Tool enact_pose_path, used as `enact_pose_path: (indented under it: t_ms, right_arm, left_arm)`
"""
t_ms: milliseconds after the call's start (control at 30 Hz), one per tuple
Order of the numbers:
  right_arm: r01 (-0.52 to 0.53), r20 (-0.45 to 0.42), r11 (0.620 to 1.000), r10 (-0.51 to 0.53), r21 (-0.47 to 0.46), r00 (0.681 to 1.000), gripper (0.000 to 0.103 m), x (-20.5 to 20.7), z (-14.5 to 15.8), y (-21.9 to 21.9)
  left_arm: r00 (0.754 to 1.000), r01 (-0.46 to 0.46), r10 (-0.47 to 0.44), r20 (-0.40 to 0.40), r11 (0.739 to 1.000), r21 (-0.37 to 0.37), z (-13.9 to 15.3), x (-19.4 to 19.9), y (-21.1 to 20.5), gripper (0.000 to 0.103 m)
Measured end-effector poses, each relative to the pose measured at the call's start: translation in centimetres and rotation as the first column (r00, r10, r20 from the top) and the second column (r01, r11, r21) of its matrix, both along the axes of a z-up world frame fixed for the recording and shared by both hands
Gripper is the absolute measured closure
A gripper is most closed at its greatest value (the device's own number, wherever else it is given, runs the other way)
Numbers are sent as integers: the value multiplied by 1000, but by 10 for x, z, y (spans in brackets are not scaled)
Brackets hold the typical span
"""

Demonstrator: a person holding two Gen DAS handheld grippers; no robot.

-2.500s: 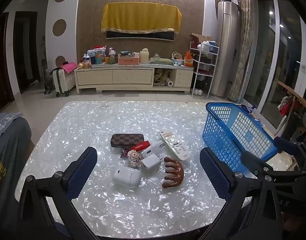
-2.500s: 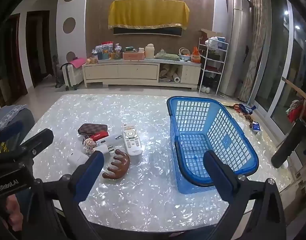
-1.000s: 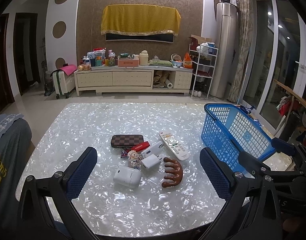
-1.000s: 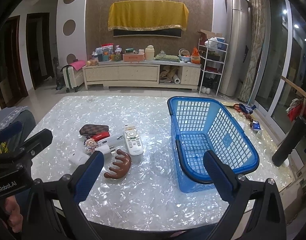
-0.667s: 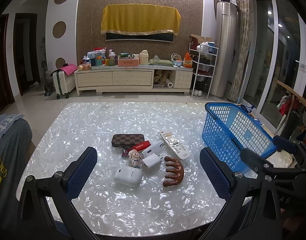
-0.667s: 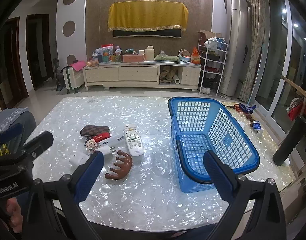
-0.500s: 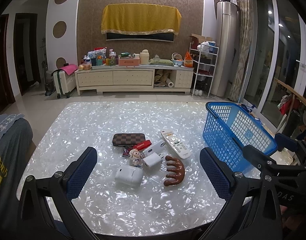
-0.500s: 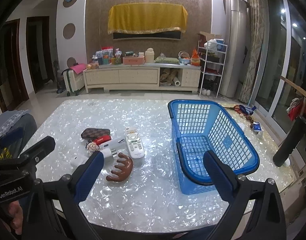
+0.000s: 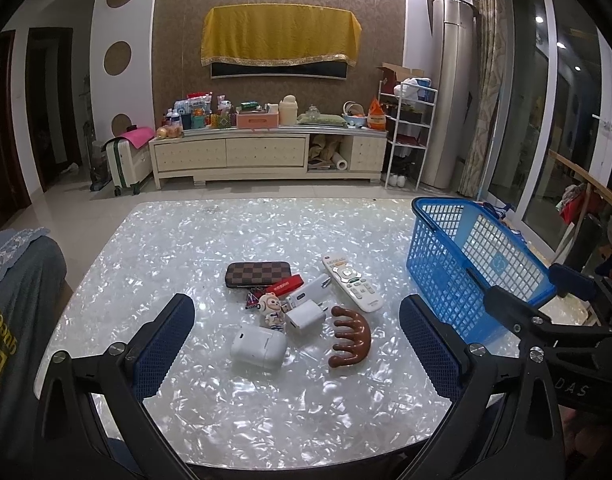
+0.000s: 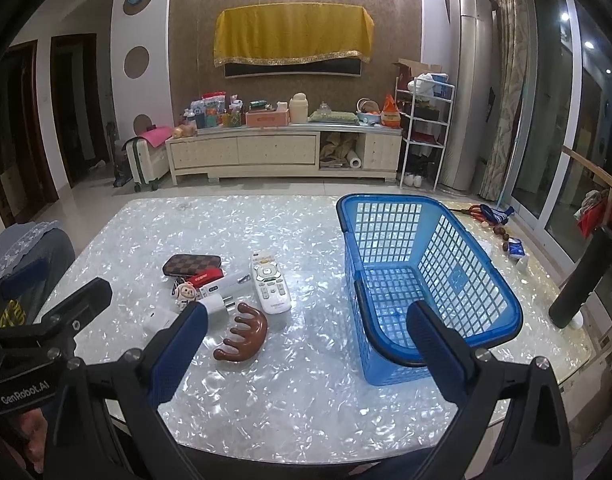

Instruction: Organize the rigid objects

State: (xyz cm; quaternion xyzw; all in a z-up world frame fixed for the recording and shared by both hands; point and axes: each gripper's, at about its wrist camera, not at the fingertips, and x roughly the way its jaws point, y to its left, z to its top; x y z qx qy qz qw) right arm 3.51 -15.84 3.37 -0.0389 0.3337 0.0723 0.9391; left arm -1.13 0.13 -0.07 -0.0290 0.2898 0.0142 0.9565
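Basket (image 10: 386,248) sits empty, both grippers (image 9: 296,346) (image 10: 306,344) hang spread wide, so I'd grab the wooden massager (image 9: 351,336) first, across its arched back.

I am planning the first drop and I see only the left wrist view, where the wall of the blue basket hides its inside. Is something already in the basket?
Observer: No. In the right wrist view the blue basket shows a bare mesh floor with nothing on it.
Operator: Does its handle stand up in the way?
Observer: No. The black handle lies folded down along the near rim.
Operator: Is the right gripper free to carry?
Observer: Yes. The right gripper is wide open and holds nothing.
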Motion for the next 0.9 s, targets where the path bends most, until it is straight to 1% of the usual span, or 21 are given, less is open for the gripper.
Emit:
enact_pose_path:
  t_ms: [667,733,833,900]
  right_arm:
    - [-2,3,1000,2,-3,1000,3,-3,3,-1]
    - [-12,2,1000,12,-23,1000,3,-1,5,-2]
    - [-19,-29,999,18,-47,999,3,9,7,-9]
    - [-6,-28,996,3,-92,1000,3,17,10,-20]
  left_arm:
    - [1000,16,-16,10,1000,-5,3,-2,-4,0]
    - [1000,22,-22,6,1000,-5,5,0,-4,0]
    - [999,33,-34,-25,999,-29,5,6,0,0]
    - [998,34,-36,-46,999,-35,3,12,1,0]
